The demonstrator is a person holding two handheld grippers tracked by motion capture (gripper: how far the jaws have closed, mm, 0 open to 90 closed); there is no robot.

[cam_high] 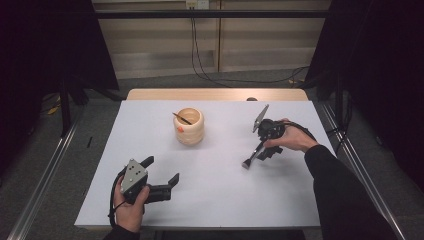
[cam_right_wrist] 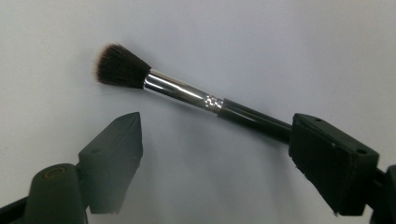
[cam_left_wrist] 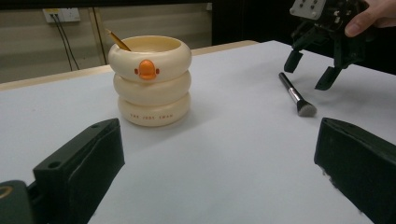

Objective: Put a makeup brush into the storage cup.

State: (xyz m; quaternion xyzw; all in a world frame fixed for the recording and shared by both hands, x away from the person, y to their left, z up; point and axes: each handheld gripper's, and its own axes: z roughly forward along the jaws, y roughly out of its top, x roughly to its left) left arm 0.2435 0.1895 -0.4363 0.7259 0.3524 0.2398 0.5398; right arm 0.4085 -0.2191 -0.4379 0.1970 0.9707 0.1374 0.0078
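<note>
Right gripper (cam_right_wrist: 212, 158) hangs low over the white table (cam_high: 215, 195) with its jaws spread wide apart and nothing held. Just ahead of them lies the makeup brush (cam_right_wrist: 187, 95), flat on the surface: its dark handle runs under the far-side jaw tip, the silver ferrule sits ahead of the gap, and the bristles point away past the other jaw. Left gripper (cam_left_wrist: 210, 154) rests near the table's front edge, jaws likewise wide apart and empty; from it, the cream ring-shaped holder (cam_left_wrist: 150, 79) with the orange duck bill stands straight ahead, a thin stick (cam_left_wrist: 117, 40) leaning inside it, and the brush lies farther off to one side.

The risk I judge here is a poor grab. The brush crosses the jaws at a slant, so closing now could pinch the handle's end, rolling it away or tipping the bristles up.
</note>
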